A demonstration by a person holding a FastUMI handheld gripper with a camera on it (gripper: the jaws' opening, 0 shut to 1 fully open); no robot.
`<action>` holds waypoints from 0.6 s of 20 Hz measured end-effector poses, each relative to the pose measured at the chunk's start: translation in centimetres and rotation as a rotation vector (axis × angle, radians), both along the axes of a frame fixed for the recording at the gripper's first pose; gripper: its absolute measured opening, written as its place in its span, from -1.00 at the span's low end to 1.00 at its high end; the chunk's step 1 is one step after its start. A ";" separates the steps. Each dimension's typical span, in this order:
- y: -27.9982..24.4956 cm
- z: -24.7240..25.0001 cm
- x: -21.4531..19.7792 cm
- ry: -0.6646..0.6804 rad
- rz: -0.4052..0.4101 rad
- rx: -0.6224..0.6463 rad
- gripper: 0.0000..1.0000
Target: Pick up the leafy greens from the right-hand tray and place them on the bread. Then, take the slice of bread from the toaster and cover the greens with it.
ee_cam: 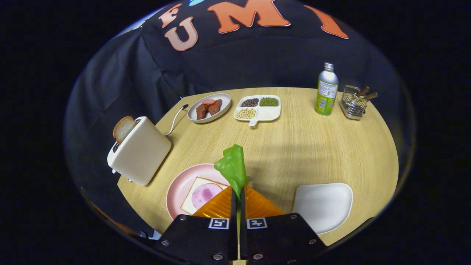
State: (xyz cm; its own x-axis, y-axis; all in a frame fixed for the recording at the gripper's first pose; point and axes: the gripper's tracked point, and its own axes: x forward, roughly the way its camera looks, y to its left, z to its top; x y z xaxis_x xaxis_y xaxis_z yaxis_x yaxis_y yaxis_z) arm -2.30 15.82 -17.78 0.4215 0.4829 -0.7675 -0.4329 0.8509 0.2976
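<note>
Leafy greens (232, 170) pinched between clenched gripper (237, 193) fingers, lifted clear of right-hand tray (323, 206), just beside pink plate (178, 187) with bread (195, 197). Left to do: drop greens on bread, fetch toaster (141, 152) slice (123, 129).

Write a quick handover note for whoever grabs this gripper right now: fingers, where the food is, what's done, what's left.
Gripper: shut on the green leafy piece, which sticks up just ahead of the fingertips.
Pink round plate holds the square bread slice topped with a round pink meat slice, beside the fingers.
White tray on the other side: greens already lifted off it.
Toasted bread slice stands in the cream toaster.
Left: lay greens on the bread, then cover with the toaster slice.
</note>
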 end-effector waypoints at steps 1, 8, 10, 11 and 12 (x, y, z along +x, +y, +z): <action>0.9 0.1 -0.3 0.006 0.018 0.007 -0.94; 4.8 -1.6 -2.4 0.025 0.116 -0.039 -0.94; 6.0 -2.4 -2.7 0.043 0.127 -0.044 -0.91; 6.6 -2.5 -2.7 0.040 0.127 -0.043 -0.89; 7.1 -2.7 -2.8 0.037 0.137 -0.043 -0.85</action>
